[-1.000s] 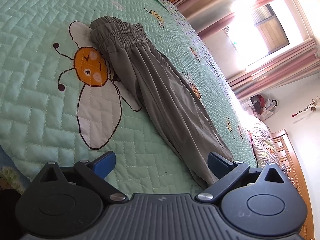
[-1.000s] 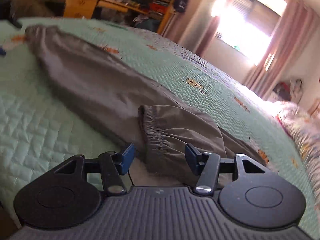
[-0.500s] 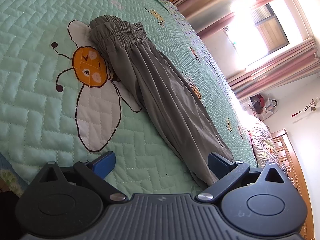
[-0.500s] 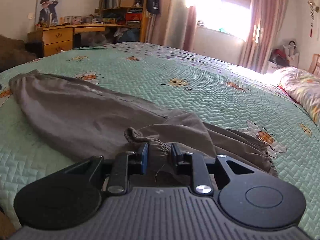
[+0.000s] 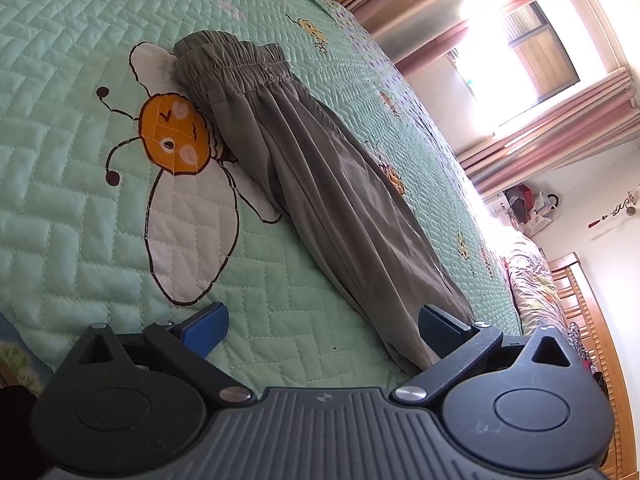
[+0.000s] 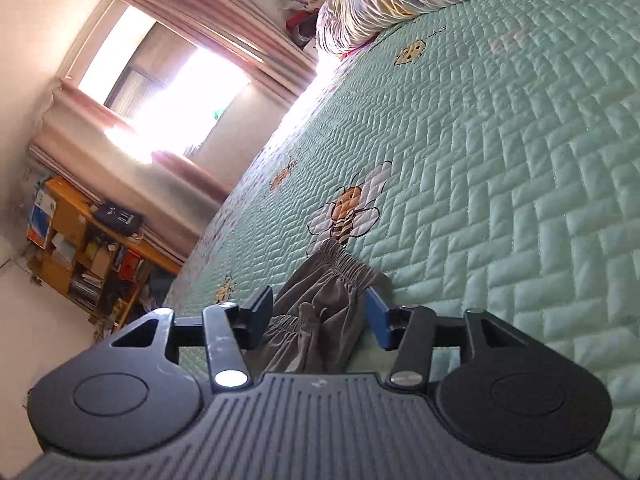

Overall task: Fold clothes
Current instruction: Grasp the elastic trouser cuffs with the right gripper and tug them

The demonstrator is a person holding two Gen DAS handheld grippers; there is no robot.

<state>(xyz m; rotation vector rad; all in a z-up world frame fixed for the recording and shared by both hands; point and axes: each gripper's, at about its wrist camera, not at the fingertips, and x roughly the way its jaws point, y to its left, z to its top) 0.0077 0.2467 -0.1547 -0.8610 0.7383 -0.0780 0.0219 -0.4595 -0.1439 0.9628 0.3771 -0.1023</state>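
Step in hand, as judged: first lengthwise-to-short fold of the grey trousers (image 5: 320,184), cuff end to be carried toward the waistband.

Trousers lying already doubled leg on leg, stretched along the quilted bedspread (image 5: 80,40) near its front edge. Elastic waistband (image 5: 236,66) at the far end, resting on the wing of the large bee motif (image 5: 176,140); legs running back toward the left gripper (image 5: 320,320).

Left gripper: jaws spread wide, nothing between them, hovering just above the bedspread beside the lower leg; right-hand finger (image 5: 440,320) close over the cloth edge, contact not clear.

Right gripper (image 6: 320,312): jaws part open, gathered cuff (image 6: 340,264) and bunched leg cloth lying in the gap. Pads (image 6: 378,318) not visibly pressing the cloth; looks like a loose straddle, not a firm hold.

Versus half a second ago: right jaws were nearly shut on the cuff, now clearly wider apart; right camera rolled hard to one side, window now upper left in its view, and a small bee motif (image 6: 344,212) just beyond the cuff. Left view almost unchanged, gripper still wide, trousers in the same place.

Next move calls for, as judged: re-closing on both cuff layers, lifting clear, carrying them over to the waistband without dragging the lower layer.
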